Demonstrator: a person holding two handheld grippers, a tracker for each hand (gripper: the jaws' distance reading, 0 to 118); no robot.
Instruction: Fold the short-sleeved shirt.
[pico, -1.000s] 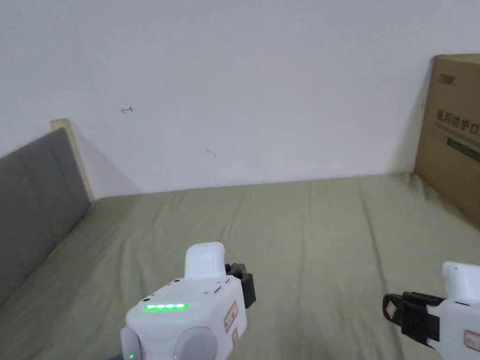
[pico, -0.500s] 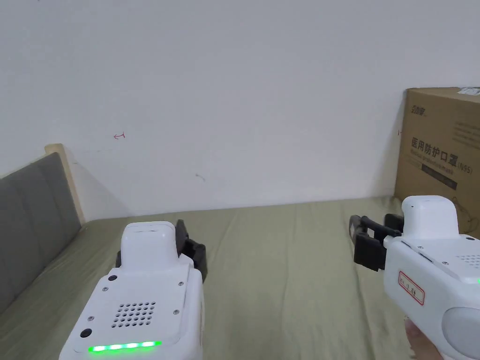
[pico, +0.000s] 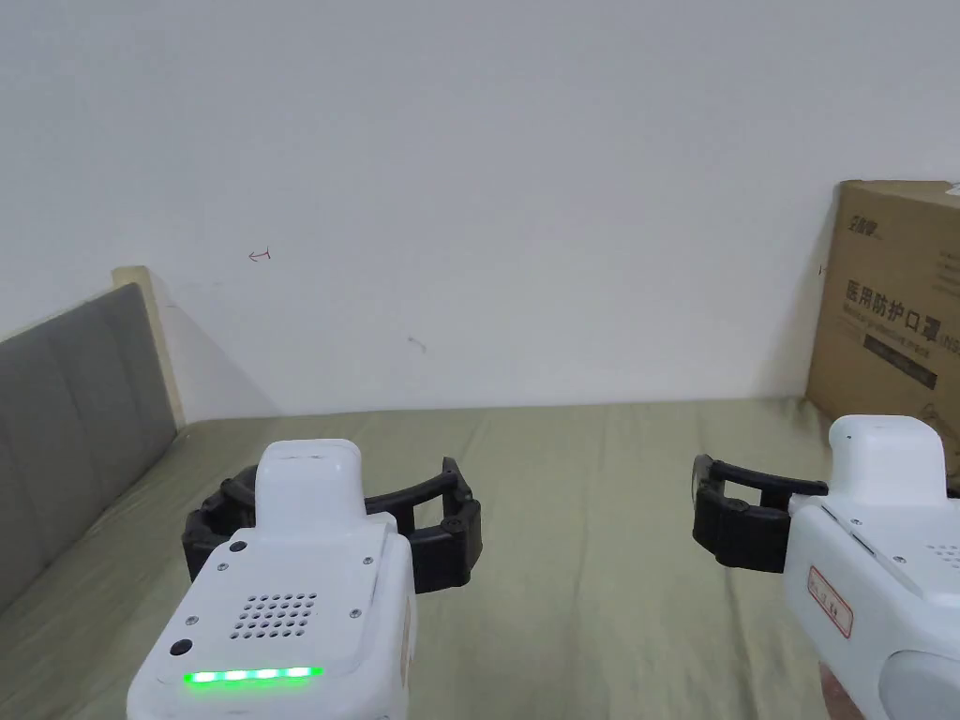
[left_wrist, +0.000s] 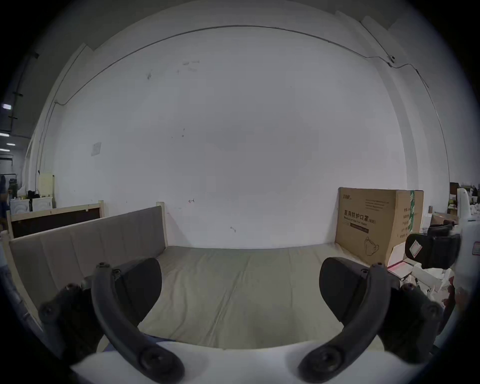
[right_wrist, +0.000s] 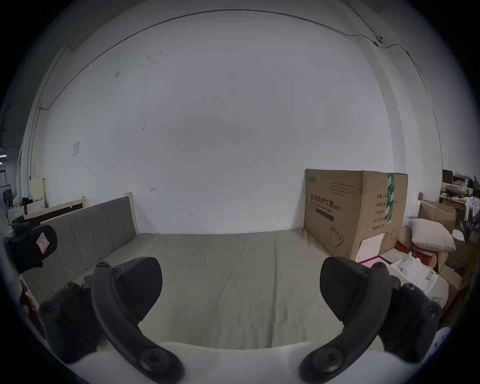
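Both grippers hang in the air above an olive-green bed sheet, side by side and pointing at the white wall. My left gripper is open, its black jaws spread wide with nothing between them. My right gripper is open too, with bare sheet showing between its jaws. Each gripper view catches the other gripper at its edge: the right gripper and the left gripper. A thin dark blue sliver lies just above the left gripper's body; I cannot tell what it is.
A grey padded headboard bounds the bed on the left. A large cardboard box stands on the bed's far right corner against the wall. Beyond it are a pillow and clutter.
Both grippers have risen from low over the sheet and now sit level, pointing at the wall. The left gripper's jaws have spread wider in the last half second. The head camera has tilted up.
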